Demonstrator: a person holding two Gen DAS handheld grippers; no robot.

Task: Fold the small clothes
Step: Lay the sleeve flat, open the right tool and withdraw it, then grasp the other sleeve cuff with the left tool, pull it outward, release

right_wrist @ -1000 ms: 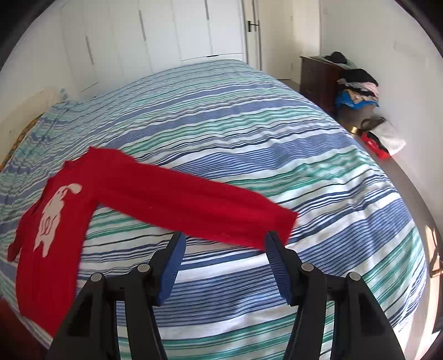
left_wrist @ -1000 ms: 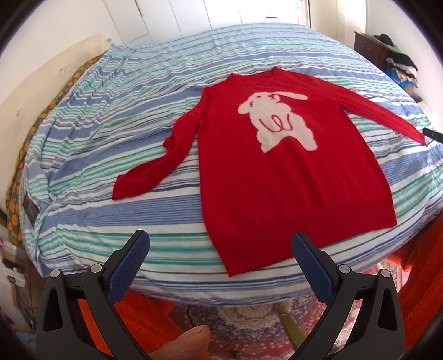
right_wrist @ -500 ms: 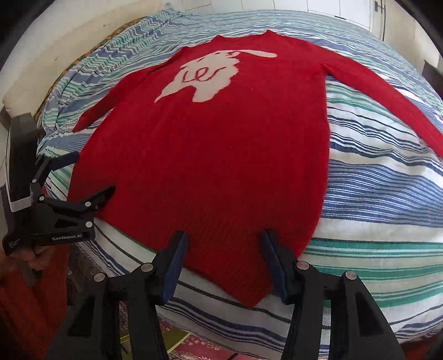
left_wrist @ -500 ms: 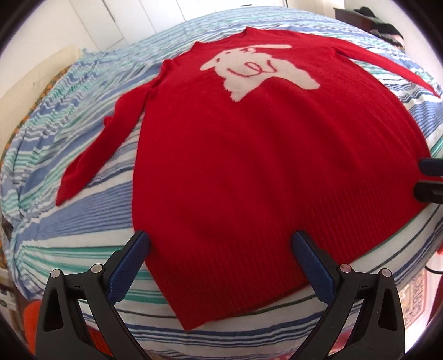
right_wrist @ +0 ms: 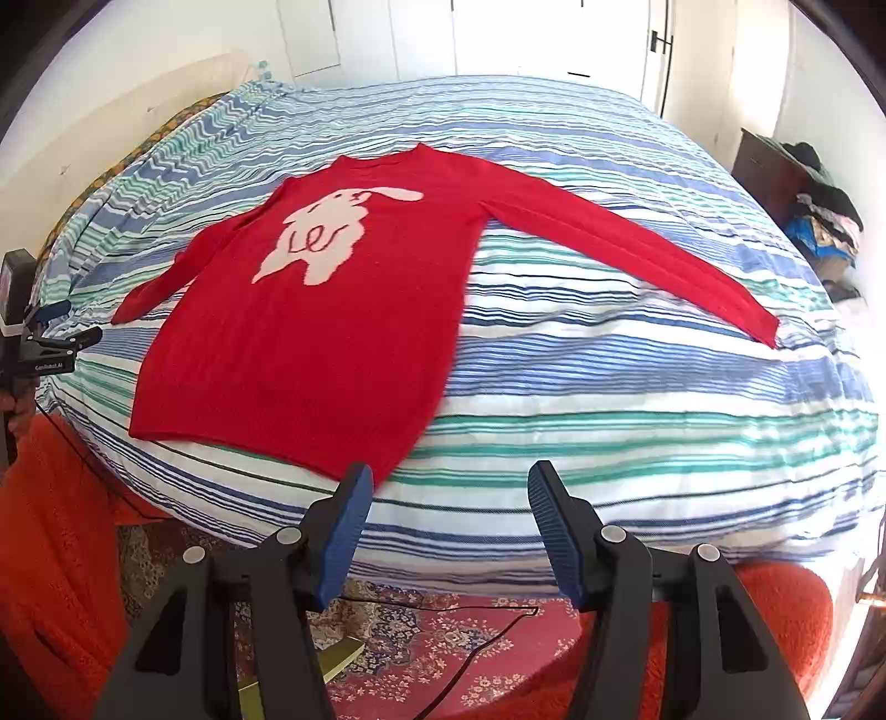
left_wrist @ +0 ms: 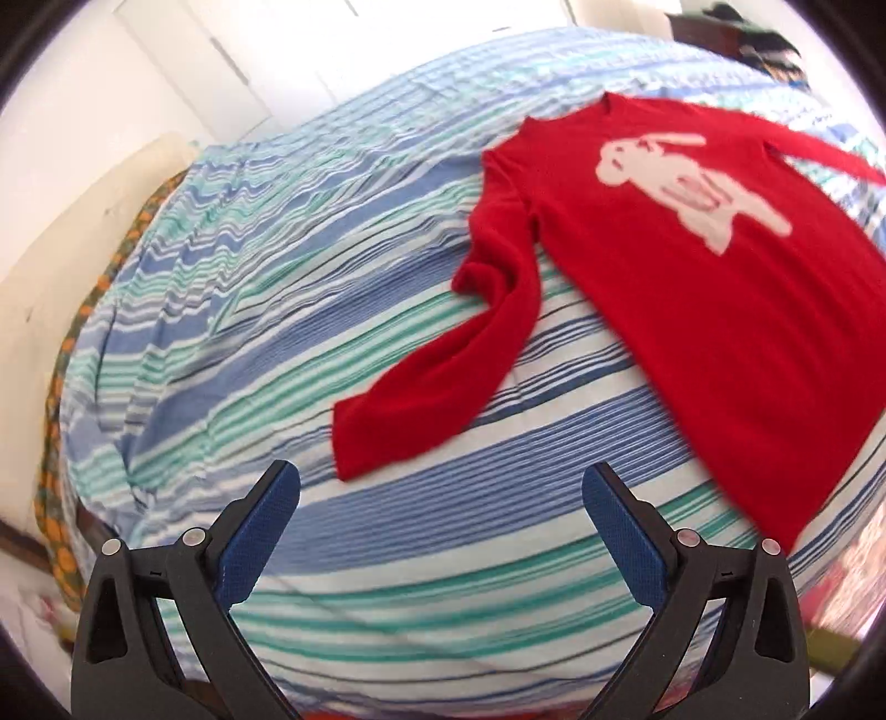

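Observation:
A red sweater [right_wrist: 310,332] with a pale animal figure lies flat, front up, on the striped bed [right_wrist: 609,387]; it also shows in the left wrist view [left_wrist: 720,304]. Its left sleeve [left_wrist: 443,382] bends down toward my left gripper [left_wrist: 440,498], which is open and empty just short of the cuff. The other sleeve [right_wrist: 637,249] stretches straight to the right. My right gripper [right_wrist: 446,498] is open and empty at the bed's near edge, beside the hem's right corner. The left gripper also shows in the right wrist view [right_wrist: 61,327], left of the sweater.
A patterned rug [right_wrist: 443,637] and orange fabric [right_wrist: 55,526] lie below the bed's near edge. A dark dresser with piled clothes [right_wrist: 803,199] stands at the right wall. White wardrobe doors [right_wrist: 498,39] are behind the bed. A thin cable [right_wrist: 476,626] runs over the rug.
Both grippers have pulled back from the hem. The left one has swung left to face the left sleeve cuff. The right one has moved back and right, off the sweater.

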